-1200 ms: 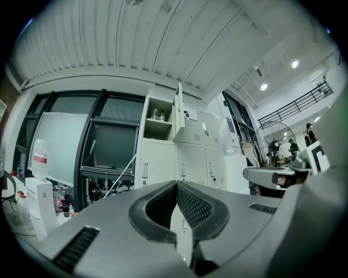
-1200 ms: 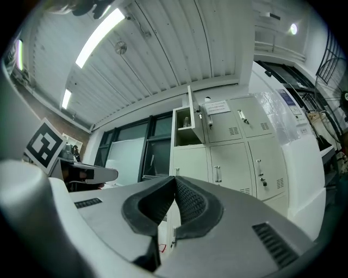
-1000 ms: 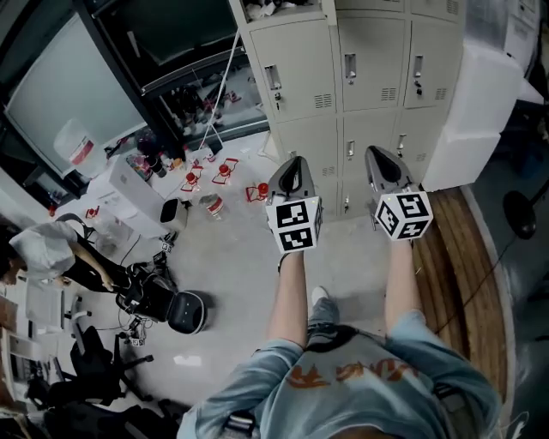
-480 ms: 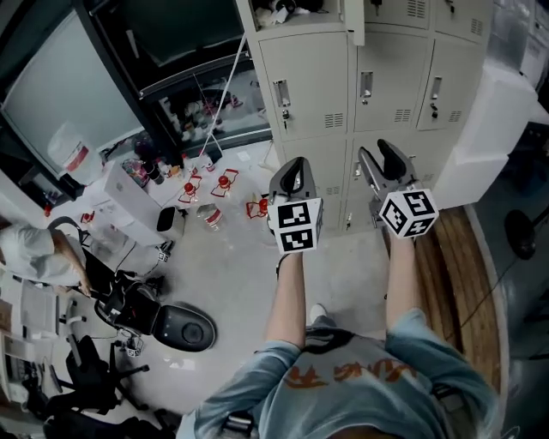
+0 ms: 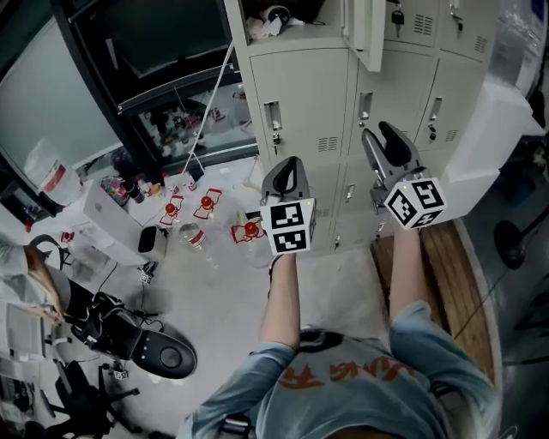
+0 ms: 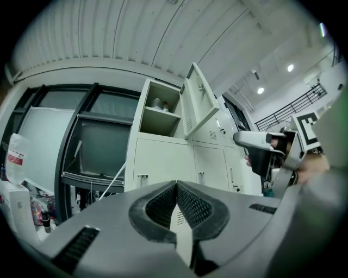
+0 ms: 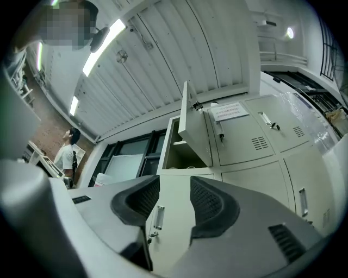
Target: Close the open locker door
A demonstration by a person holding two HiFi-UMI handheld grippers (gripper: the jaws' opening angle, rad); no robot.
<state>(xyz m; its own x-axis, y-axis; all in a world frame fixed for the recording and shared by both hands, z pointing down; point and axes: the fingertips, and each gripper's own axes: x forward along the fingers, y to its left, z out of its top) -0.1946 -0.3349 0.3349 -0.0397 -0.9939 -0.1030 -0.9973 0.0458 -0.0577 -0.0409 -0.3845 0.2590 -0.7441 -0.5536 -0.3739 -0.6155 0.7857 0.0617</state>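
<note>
The pale grey metal locker door [image 5: 371,34] stands open. It sticks out from the top row of the tall grey metal lockers [image 5: 309,94], right beside its open box [image 5: 279,17], which has small things on its shelf. The door is up high, above both of your tools and well apart from them.

Your right tool [image 5: 383,141] is the nearer one. It sits below the door and points up a bit. Its jaws are apart with nothing between them; they have just been opening wide, then easing in a little. Your left tool [image 5: 289,176] is lower and to the left, with its jaws pressed together on nothing.

I think you are at the reaching step, and the door is not touched yet. Next, lift the right tool to the door's outer face, near its free edge. Then push it across to the open box until it sits flat.
</note>
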